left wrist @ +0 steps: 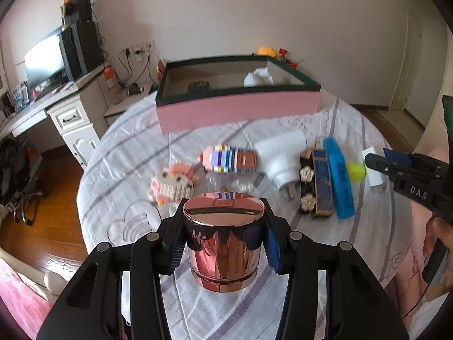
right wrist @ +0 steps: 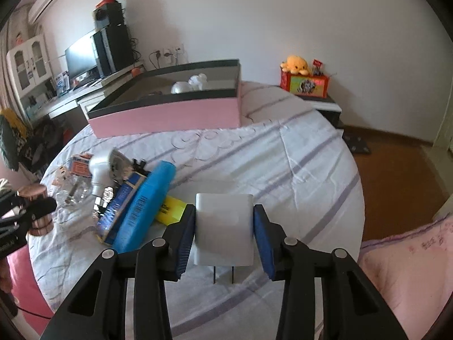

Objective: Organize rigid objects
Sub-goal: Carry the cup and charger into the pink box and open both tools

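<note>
Between left gripper (left wrist: 223, 248) jaws, rose-gold jar (left wrist: 223, 238) pinched, held upright above bed (left wrist: 119, 153). Between right gripper (right wrist: 224, 233) jaws, white charger (right wrist: 223, 228) pinched, prongs pointed down, clear of bedding. Beyond jar, block figures (left wrist: 174, 182), white plug (left wrist: 279, 155), dark blue box (left wrist: 321, 181) and blue bottle (left wrist: 339, 178) seen lying close together on bed; yellow item (left wrist: 356, 171) just beside bottle. Farther back, pink box (left wrist: 237, 110) set open on bed, white object (left wrist: 257, 78) inside.

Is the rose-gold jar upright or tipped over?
Upright. The rose-gold jar stands vertical between the left claw's pads, lid on top.
</note>
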Demonstrator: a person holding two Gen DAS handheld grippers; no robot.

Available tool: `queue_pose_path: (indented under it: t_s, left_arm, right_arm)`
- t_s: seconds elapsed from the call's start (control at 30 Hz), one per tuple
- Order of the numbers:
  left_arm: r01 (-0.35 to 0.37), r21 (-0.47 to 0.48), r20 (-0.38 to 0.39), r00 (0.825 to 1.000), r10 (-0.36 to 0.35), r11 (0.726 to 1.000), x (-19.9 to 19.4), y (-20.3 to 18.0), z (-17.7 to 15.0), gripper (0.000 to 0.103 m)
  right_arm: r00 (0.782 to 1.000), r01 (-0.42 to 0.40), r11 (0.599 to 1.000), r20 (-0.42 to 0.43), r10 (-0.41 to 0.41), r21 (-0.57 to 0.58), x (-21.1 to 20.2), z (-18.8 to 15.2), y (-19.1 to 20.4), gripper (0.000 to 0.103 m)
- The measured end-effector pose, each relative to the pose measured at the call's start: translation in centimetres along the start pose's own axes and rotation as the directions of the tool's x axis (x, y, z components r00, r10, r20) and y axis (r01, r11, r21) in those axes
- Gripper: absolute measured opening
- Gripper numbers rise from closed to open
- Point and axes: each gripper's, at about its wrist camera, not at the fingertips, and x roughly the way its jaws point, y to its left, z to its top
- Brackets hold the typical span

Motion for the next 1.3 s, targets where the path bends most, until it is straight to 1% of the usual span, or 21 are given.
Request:
queue_pose_path:
  t_s: [0.4,0.6,0.83,1.07,1.17,1.3]
  left_arm:
    - [-0.007,0.010,0.096,0.995,0.006,1.000,-1.9,-0.4,4.0,0.047]
    - [-0.024,-0.008,0.165,0.986,0.025,1.000,-3.4,0.0,6.6,0.047]
    - [-0.062,-0.020,0.222,0.973,0.065,0.998,-4.2,0.6,9.6,0.047]
    - [-0.069,-0.003,0.229,0.971,0.068,0.998,-2.6,1.0,12.9,0.047]
    - [-0.070,0.013,0.219,0.974,0.066,0.997,-0.9,1.0,14.7,0.047]
    - [-0.050,0.032,0.190,0.981,0.043,0.998,1.8,1.1,16.6,0.047]
  right_arm:
    - [0.994,-0.044,0.994,0.093,0.054,-0.102,-2.8,3.5,4.2,0.041]
    - [0.986,-0.065,0.988,0.146,0.085,-0.137,-3.9,5.8,5.9,0.041]
    - [0.977,-0.075,0.985,0.188,0.104,-0.154,-4.3,8.6,6.9,0.041]
    - [0.975,-0.076,0.981,0.192,0.110,-0.177,-2.8,11.6,7.4,0.041]
    - [0.976,-0.081,0.980,0.184,0.115,-0.184,-1.6,12.9,7.3,0.041]
    - [0.979,-0.092,0.975,0.161,0.126,-0.200,0.6,14.5,6.9,0.041]
